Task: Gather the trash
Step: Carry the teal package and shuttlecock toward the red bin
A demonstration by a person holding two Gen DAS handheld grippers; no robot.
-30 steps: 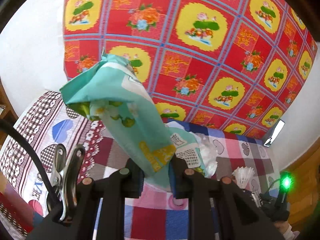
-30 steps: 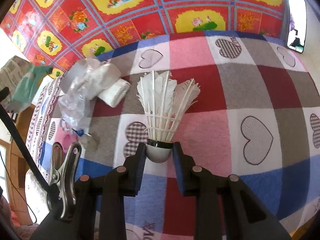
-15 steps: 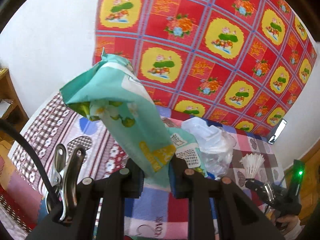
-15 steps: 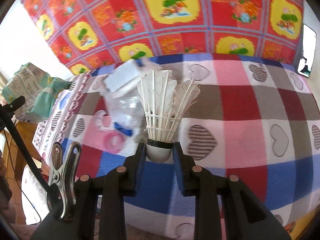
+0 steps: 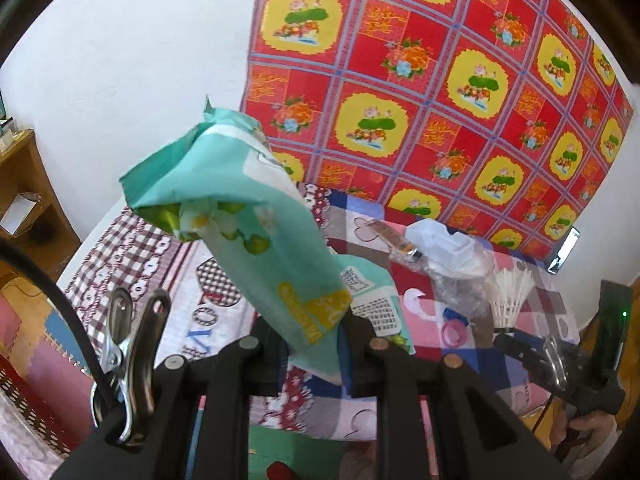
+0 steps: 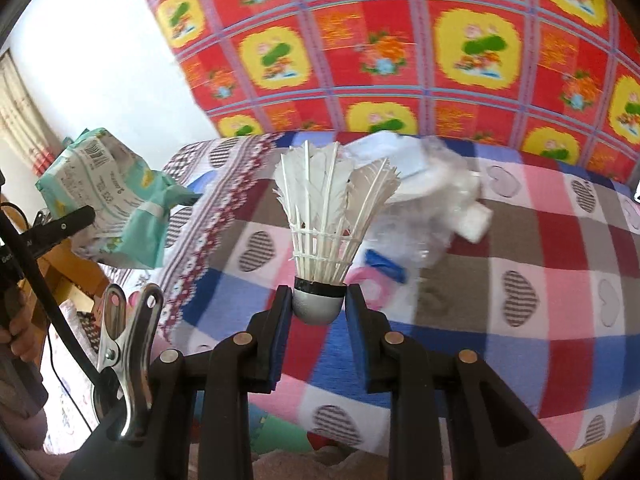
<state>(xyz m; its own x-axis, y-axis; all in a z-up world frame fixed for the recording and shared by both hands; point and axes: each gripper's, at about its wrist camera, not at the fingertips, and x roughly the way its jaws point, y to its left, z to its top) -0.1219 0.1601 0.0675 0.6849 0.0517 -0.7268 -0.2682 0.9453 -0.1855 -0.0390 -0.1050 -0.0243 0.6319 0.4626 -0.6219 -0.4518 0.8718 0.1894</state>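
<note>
Currently: carry step. Left gripper (image 5: 310, 346) fingers clamp teal wrapper (image 5: 240, 216), frame centre; right gripper (image 6: 318, 312) fingers pinch shuttlecock (image 6: 328, 216) by cork. Clear plastic (image 6: 424, 208) lies on bed (image 6: 520, 280), upper right. Next: bin needed, none visible.

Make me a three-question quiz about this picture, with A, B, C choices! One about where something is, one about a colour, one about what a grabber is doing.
1. Where is the clear plastic wrap?
A. lying on the checked blanket
B. on a wooden shelf
C. in the left gripper

2. What colour is the wrapper in the left gripper?
A. purple
B. teal green
C. black

3. What is the right gripper doing?
A. standing open with nothing in it
B. pinching the blanket
C. holding the shuttlecock by its round base

Answers: 1 A, the plastic sits on the heart-patterned squares. 2 B, the wrapper is teal with yellow print. 3 C, both pads press on the base, feathers pointing up.
</note>
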